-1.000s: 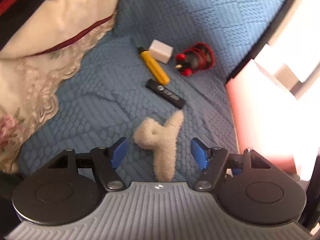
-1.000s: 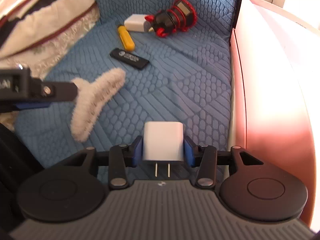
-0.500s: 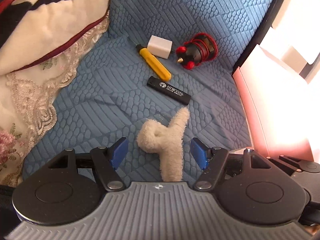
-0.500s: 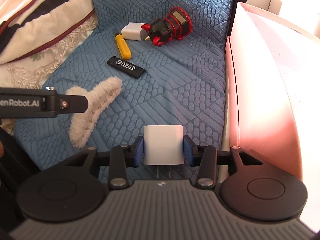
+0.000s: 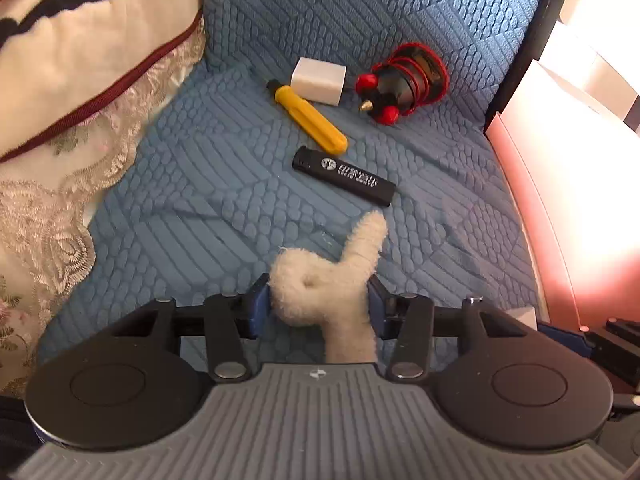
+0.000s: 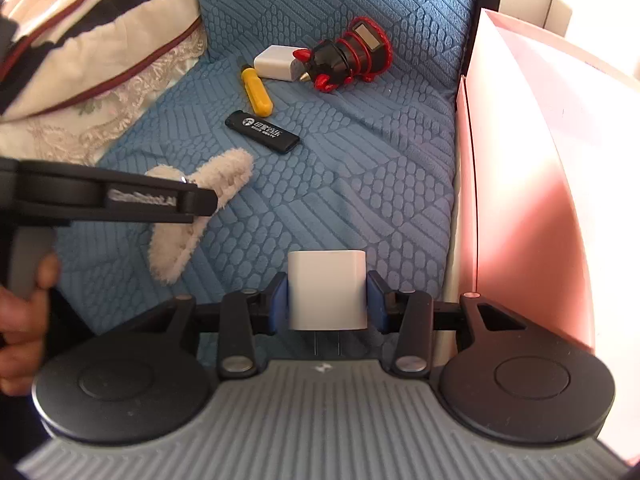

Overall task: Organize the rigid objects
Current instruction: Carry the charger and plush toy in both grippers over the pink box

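Left hand-held gripper (image 5: 316, 307): blue pads pressed against both sides of a fuzzy cream clip (image 5: 328, 280), low centre of its frame; the clip's prong points up and right toward a black lighter (image 5: 344, 175). In the right wrist view the clip (image 6: 192, 216) sits left of centre, partly behind the left tool's black arm.

Right hand-held gripper (image 6: 327, 300): closed on a white charger (image 6: 327, 290), low centre of frame, prongs pointing back toward the camera.

Blue quilted cushion (image 5: 200, 200) carries the loose items. Above the lighter lies a yellow screwdriver (image 5: 312, 119), its upper end just beside a second white charger block (image 5: 318, 80). A red-and-black toy (image 5: 400, 82) lies right of that block, upper centre. A lace-trimmed blanket (image 5: 80, 80) fills the upper left. A pink box (image 6: 540, 200) stands along the right edge.
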### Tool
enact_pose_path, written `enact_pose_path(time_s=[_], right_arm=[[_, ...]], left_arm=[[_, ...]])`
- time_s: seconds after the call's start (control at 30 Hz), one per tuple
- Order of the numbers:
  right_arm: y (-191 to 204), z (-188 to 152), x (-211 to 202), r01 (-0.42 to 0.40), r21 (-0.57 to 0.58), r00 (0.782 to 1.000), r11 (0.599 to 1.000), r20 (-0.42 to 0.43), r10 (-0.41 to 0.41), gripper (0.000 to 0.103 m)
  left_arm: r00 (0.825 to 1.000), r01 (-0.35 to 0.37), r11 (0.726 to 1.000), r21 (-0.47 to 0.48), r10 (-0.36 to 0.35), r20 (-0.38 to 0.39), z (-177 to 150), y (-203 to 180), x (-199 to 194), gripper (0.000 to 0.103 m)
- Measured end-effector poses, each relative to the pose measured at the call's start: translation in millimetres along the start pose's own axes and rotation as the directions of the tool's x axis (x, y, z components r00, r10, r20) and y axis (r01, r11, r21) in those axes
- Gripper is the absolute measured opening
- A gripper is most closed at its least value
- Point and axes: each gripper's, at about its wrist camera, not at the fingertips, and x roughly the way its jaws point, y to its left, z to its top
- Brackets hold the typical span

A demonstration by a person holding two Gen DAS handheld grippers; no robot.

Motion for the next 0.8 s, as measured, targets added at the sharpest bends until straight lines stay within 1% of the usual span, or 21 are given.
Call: enact_pose_path(time_s=[0.13,0.23,0.37,0.47,0.6,0.8], right_arm=[[-1,1,-5,-0.016,0.007,1.0,1.0,0.001,0.016,0.045],[-2,4,-10,-0.018,0.009,1.0,1.0,0.005,0.018,0.045],[-7,10,-24,-0.028,0.032,0.999,0.999,0.019,0.027,0.045],[-9,15,-38,-0.035,0.039,0.999,0.999,0.034,0.033,0.045],[-14,23,-64,-0.045,0.045,0.996,0.998,0.074,0.041,0.045],[-26,40,-102,-0.05,0.052,0.992,0.997,0.122,0.043,0.045]], left_arm=[[1.0,0.02,1.0,-0.015,-0.019,0.014,-3,-2,-9,0.051],[0.999,0.03,0.999,-0.027,-0.029,0.034,-4,-3,-23,0.051],[0.997,0.068,0.992,-0.104,-0.063,0.05,-11,3,-49,0.05],[0.996,0.076,0.988,-0.137,-0.068,0.061,-13,4,-66,0.05],[0.991,0.112,0.983,-0.145,-0.1,0.087,-2,1,-91,0.05],[0.986,0.126,0.982,-0.139,-0.108,0.129,21,-14,-128,0.05]])
